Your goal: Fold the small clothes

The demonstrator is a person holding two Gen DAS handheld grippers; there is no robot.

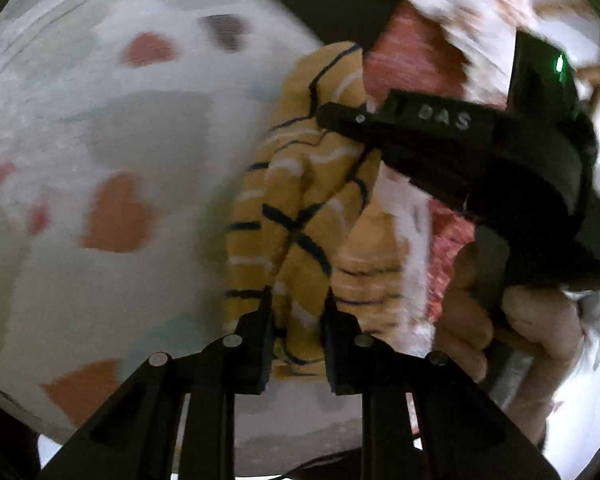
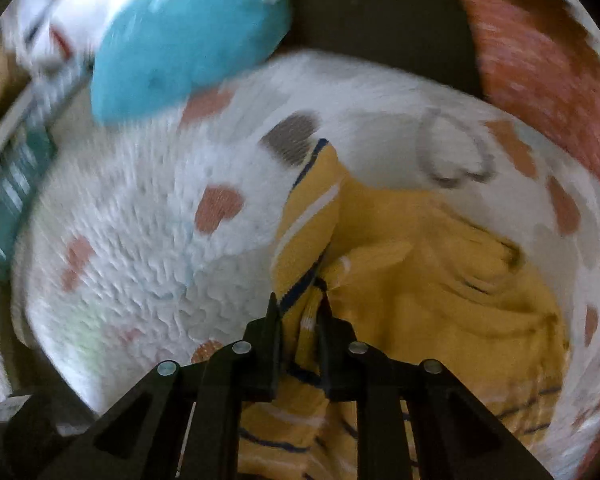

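A small yellow garment (image 1: 300,220) with dark blue and white stripes hangs bunched between both grippers. My left gripper (image 1: 298,308) is shut on its near edge. My right gripper (image 2: 300,312) is shut on another edge of the same garment (image 2: 420,280), which drapes away to the right. In the left wrist view the right gripper (image 1: 340,116) reaches in from the right, pinching the garment's far end, with the person's hand (image 1: 512,320) on its handle. Both views are blurred by motion.
A white quilted cover with orange and grey heart shapes (image 1: 100,160) lies under the garment and shows in the right wrist view (image 2: 140,240). A blue cushion (image 2: 188,40) lies at the far left. Red-pink fabric (image 2: 540,80) lies at the right.
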